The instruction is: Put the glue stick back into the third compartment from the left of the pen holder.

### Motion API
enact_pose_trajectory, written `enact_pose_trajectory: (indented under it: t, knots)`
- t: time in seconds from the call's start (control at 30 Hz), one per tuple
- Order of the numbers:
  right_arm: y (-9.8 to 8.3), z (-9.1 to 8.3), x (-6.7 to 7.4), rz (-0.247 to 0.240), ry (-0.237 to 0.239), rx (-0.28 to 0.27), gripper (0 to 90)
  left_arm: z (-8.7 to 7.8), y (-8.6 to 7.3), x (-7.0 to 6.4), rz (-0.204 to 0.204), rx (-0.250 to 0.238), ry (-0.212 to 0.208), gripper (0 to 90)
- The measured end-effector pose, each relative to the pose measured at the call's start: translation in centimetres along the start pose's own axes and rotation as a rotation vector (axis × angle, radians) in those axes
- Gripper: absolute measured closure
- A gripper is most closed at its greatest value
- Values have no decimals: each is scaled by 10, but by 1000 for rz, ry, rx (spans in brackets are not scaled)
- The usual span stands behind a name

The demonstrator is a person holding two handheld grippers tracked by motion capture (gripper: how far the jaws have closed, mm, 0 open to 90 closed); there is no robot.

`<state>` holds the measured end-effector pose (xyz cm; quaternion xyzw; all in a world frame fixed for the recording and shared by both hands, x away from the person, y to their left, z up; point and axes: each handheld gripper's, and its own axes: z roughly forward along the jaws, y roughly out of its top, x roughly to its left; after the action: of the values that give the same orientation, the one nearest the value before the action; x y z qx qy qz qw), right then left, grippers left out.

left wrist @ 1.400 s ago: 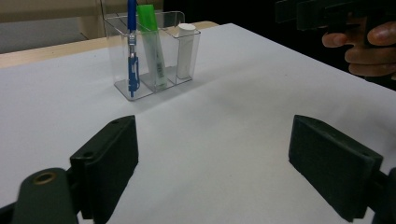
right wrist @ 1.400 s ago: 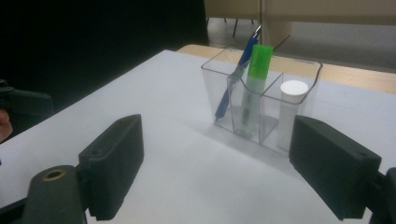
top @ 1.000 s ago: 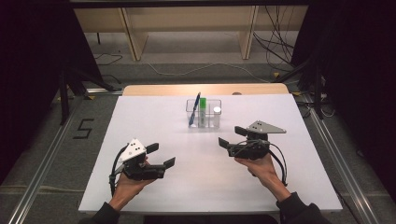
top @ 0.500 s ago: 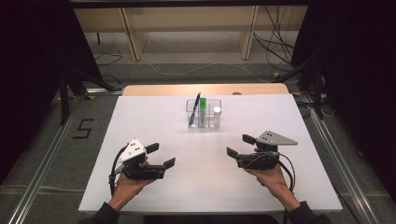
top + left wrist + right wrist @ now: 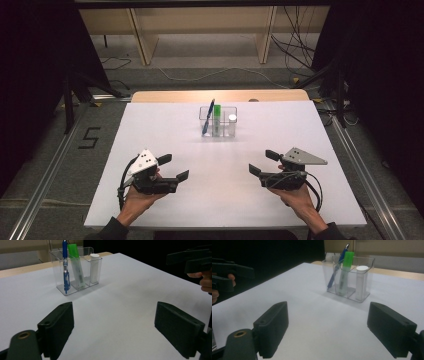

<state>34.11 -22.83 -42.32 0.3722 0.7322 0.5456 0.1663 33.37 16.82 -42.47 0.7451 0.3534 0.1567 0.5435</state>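
A clear three-compartment organizer [image 5: 218,121] [image 5: 76,270] [image 5: 349,277] stands at the far middle of the white table [image 5: 165,130]. It holds a blue pen [image 5: 208,116] [image 5: 65,265] [image 5: 335,268], a green marker [image 5: 217,120] [image 5: 76,265] [image 5: 344,272] and a white tube [image 5: 231,122] [image 5: 94,267] [image 5: 361,282], one per compartment. My left gripper [image 5: 173,167] [image 5: 113,327] is open near the front left, nothing between its jaws. My right gripper [image 5: 264,162] [image 5: 327,327] is open near the front right, also empty. Both face toward the middle of the table.
A wooden strip [image 5: 220,95] runs along the table's far edge. Beyond it are shelf legs and cables on the floor [image 5: 210,75]. Metal rails [image 5: 45,175] flank the table on both sides. A "5" is marked on the floor [image 5: 89,137] at left.
My right gripper has moved back toward the front edge and lower, away from the organizer. The left gripper has stayed in place.
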Motion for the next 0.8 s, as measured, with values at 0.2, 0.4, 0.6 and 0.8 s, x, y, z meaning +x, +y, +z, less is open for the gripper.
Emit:
enact_pose_trajectory:
  t: [0.2,0.4,0.6,0.8]
  knots:
    - [-8,-7,0,-1,5,2,182,0,-1,0,-3,-2,-5,153]
    - [-17,-12,-1,6,-1,16,182,0,-1,0,1,2,-6,152]
    - [-22,-18,-2,16,-16,20,182,1,-2,-1,-4,0,-11,152]
    - [-23,-18,-4,18,-19,18,182,2,-2,-1,-5,-1,-15,153]
